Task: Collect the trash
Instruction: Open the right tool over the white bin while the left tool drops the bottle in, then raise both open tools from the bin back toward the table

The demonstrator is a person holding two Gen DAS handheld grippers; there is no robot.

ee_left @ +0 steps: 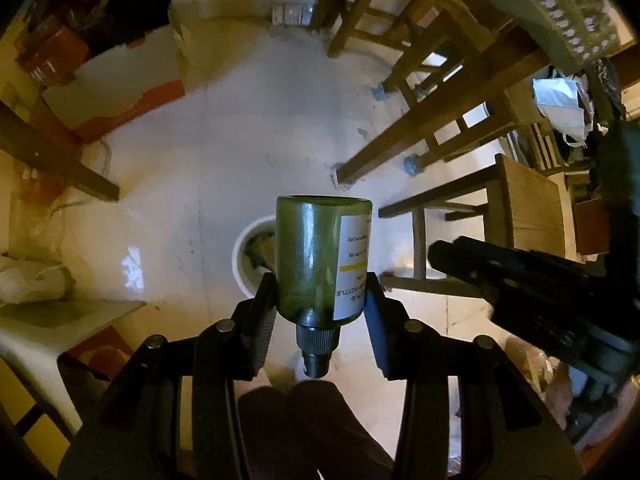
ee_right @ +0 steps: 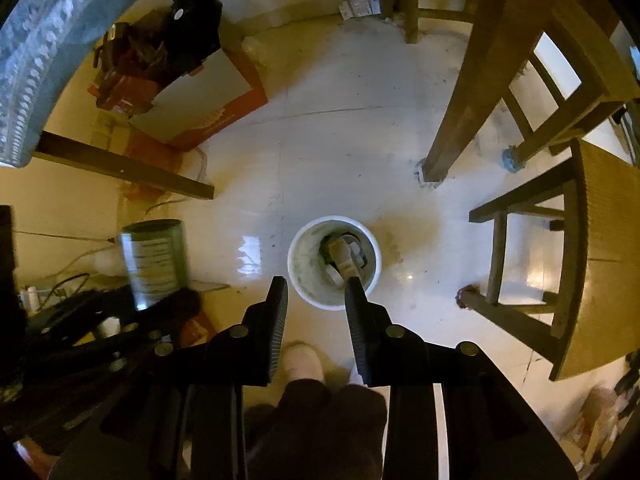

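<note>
One green bottle sits clamped in the left tongs; right tongs gape above one bucket, seemingly part-filled.

"BOTTLE" on green bottle's label

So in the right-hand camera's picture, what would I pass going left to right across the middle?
Green bottle held by the other claw → white bin on the floor → wooden table leg → wooden chair. This camera's own claw hangs open above the bin.
</note>
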